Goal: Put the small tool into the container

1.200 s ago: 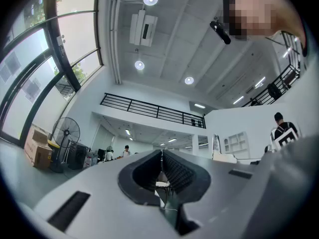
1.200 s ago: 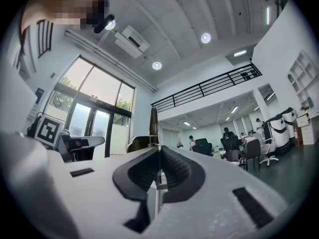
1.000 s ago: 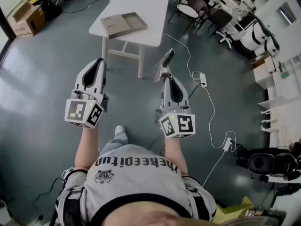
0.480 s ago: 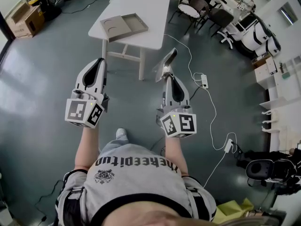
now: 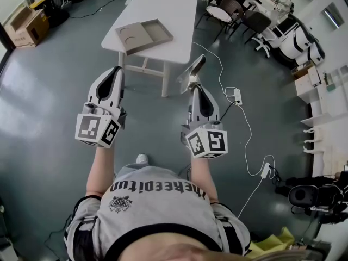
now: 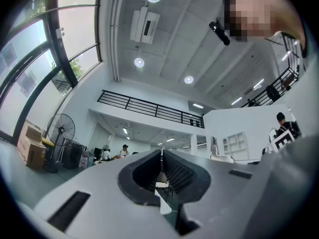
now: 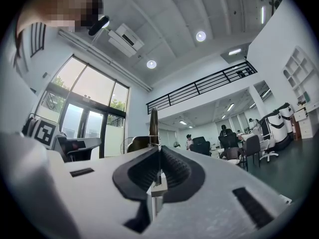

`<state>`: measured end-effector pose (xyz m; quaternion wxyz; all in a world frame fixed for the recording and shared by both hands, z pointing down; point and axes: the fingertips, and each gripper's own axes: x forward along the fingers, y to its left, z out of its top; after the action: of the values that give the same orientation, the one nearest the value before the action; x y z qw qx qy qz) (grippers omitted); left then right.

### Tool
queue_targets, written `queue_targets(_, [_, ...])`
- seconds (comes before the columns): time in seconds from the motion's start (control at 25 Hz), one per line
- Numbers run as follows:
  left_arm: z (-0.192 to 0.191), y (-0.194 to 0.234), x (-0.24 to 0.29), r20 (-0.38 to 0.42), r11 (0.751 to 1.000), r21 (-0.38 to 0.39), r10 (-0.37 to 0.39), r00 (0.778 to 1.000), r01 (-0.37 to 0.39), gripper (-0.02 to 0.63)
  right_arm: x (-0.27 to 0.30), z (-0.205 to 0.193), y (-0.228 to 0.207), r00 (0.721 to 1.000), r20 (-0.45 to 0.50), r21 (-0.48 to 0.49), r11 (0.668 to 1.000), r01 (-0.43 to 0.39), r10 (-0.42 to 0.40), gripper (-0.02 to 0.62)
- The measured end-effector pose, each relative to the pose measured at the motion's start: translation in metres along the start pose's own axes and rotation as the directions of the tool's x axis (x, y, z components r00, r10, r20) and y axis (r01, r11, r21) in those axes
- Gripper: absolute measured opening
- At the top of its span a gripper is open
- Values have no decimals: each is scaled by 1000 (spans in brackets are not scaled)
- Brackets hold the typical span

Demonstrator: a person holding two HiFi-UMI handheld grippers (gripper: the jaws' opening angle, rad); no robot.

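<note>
Standing on the grey floor (image 5: 43, 91), well short of the white table (image 5: 168, 4). Gripping the small tool (image 5: 194, 69) in the right tongs (image 5: 193, 87): pinched narrow on its thin flat shank, with the wider blade sticking out past the tips. Carrying nothing in the left tongs (image 5: 115, 69): pressed together tip to tip, with no gap. Holding both out in front, raised over the floor and pointed toward the table. Ahead, on the table's near corner, the container (image 5: 157, 27): shallow, tan, tray-like, with a round recess at its left end, well apart from the tool. To the right, on the floor, a white power strip (image 5: 237, 95).
</note>
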<state>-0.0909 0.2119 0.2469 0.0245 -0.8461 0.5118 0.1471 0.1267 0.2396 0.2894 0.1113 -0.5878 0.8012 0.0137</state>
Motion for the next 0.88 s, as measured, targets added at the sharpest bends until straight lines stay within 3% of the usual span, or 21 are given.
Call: queue_targets(0.88, [-38, 60, 71, -24, 1000, -14, 4, 1000, -4, 14, 99, -33, -18, 1000, -25, 5, 1000, -16, 16, 6])
